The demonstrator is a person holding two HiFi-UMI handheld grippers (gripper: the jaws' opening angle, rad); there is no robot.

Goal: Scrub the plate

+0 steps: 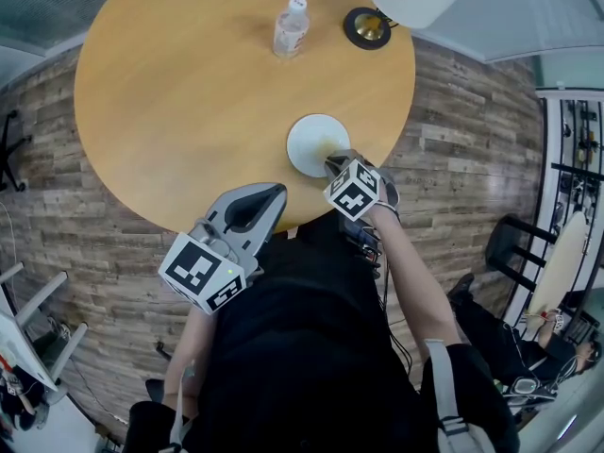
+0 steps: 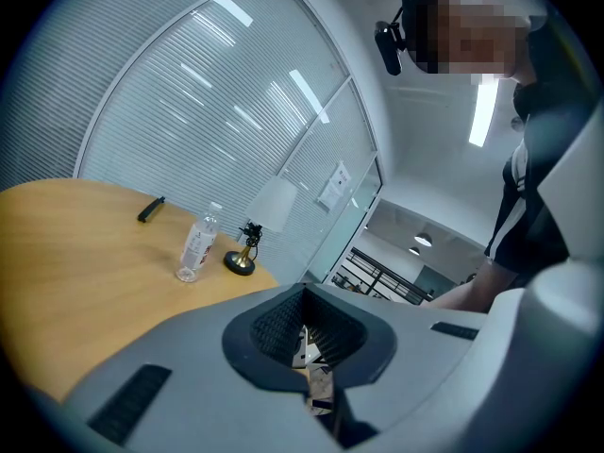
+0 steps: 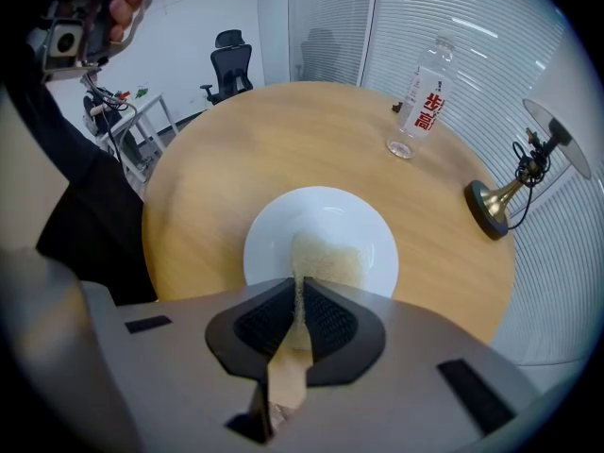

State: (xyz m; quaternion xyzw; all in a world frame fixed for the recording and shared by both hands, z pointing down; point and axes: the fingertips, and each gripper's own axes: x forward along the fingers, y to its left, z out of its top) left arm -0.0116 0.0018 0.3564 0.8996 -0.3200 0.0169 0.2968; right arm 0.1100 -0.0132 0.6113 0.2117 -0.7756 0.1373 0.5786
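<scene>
Plate [image 3: 283, 225] is sitting near the table [image 3: 236, 149] edge, likely stiff and slick; your right gripper [image 3: 299, 291] is pinching a soft pad [image 3: 330, 258] on it. Your left gripper [image 2: 307, 338] is hanging pressed together, empty; try bracing the rim.

White plate [image 3: 321, 210], pale-yellow sponge [image 3: 328, 260], tan wood table [image 1: 189, 83], brown plank floor [image 1: 453, 111], clear bottle [image 3: 427, 102] w/ red print.

Round wooden table [image 1: 189, 83], wood-plank floor [image 1: 462, 140], blinds [image 2: 189, 92] over glass walls, office chair [image 3: 232, 66]
</scene>
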